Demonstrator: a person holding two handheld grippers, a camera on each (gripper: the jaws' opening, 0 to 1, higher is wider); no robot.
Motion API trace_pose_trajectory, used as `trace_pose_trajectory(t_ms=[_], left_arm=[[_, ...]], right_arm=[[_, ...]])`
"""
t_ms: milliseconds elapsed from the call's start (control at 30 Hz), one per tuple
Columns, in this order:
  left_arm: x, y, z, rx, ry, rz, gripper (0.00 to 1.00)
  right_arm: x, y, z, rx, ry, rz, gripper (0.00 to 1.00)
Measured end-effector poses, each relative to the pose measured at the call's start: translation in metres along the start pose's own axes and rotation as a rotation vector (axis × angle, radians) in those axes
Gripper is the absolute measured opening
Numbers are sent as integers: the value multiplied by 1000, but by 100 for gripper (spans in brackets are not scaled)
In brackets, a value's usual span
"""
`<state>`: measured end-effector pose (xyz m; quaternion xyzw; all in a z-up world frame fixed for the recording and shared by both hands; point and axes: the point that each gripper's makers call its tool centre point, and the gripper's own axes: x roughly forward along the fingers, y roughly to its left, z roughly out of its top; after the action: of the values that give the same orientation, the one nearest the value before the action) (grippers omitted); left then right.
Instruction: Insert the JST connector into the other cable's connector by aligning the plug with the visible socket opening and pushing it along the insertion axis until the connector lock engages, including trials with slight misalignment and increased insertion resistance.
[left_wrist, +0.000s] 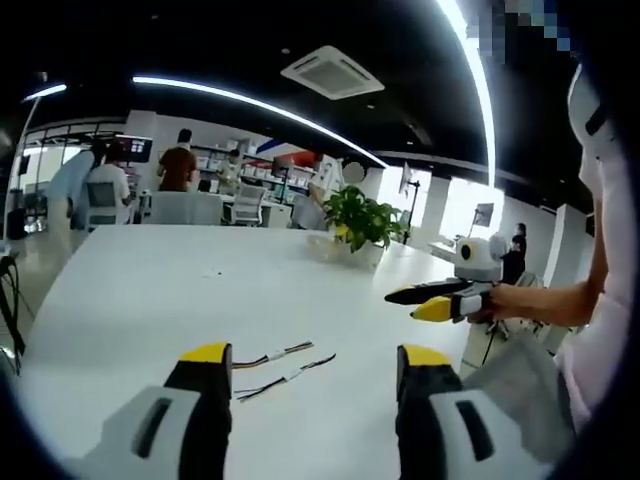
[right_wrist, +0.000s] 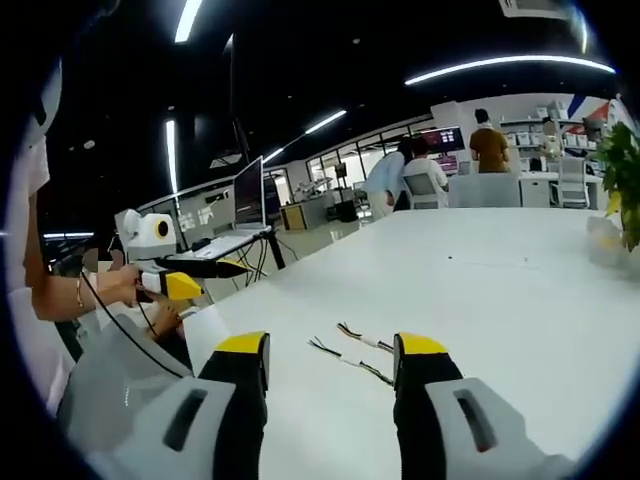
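Note:
Two thin cables with small white connectors lie side by side on the white table (left_wrist: 150, 290). In the left gripper view the upper cable (left_wrist: 285, 352) and lower cable (left_wrist: 290, 376) rest just beyond my left gripper (left_wrist: 315, 358), which is open and holds nothing. In the right gripper view the same cables (right_wrist: 365, 340) (right_wrist: 348, 361) lie between and just past the tips of my right gripper (right_wrist: 330, 350), also open and holding nothing. Each gripper shows in the other's view, held up off the table's edge by a hand: the right gripper (left_wrist: 432, 300) and the left gripper (right_wrist: 185, 280).
A potted plant (left_wrist: 360, 222) stands at the table's far side, also seen at the right edge as the plant (right_wrist: 622, 170). Chairs (left_wrist: 185, 207) and several people (left_wrist: 180, 165) are beyond the table. A monitor (right_wrist: 250, 195) stands on a desk off the table's side.

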<state>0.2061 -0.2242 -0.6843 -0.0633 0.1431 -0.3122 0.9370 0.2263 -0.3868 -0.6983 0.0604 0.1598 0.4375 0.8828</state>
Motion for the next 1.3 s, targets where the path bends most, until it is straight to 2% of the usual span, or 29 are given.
trace_pose_trajectory(t_ms=[100, 233, 333, 400, 467, 533, 600, 733, 900, 1000, 1300], left_arm=[[-4, 3, -6, -24, 24, 33, 76], [-10, -1, -11, -43, 27, 41, 77], [-17, -2, -17, -40, 36, 65, 81], [-21, -1, -21, -42, 41, 84, 85], [-26, 0, -25, -42, 45, 104, 86], [-28, 0, -31, -42, 71, 109, 87], [-31, 0, -42, -18, 126, 122, 87], [-34, -2, -45, -43, 119, 127, 87], [-35, -4, -49, -59, 136, 128, 87], [-35, -2, -46, -48, 117, 136, 83], [-41, 4, -43, -94, 96, 164, 85]], right_arm=[[-9, -5, 1, 4, -3, -32, 50], [-18, -7, -5, 14, 33, -64, 60], [-26, -11, -20, 44, 111, -122, 68], [-29, -11, -29, 61, 142, -141, 76], [-31, -8, -34, 68, 158, -137, 80], [-32, -3, -39, 67, 168, -130, 79], [-33, 3, -44, 70, 188, -121, 81], [-33, 11, -48, 73, 218, -124, 84], [-29, 22, -40, 42, 182, -114, 86], [-28, 26, -37, 16, 184, -117, 87], [-26, 35, -45, 34, 195, -121, 87]])
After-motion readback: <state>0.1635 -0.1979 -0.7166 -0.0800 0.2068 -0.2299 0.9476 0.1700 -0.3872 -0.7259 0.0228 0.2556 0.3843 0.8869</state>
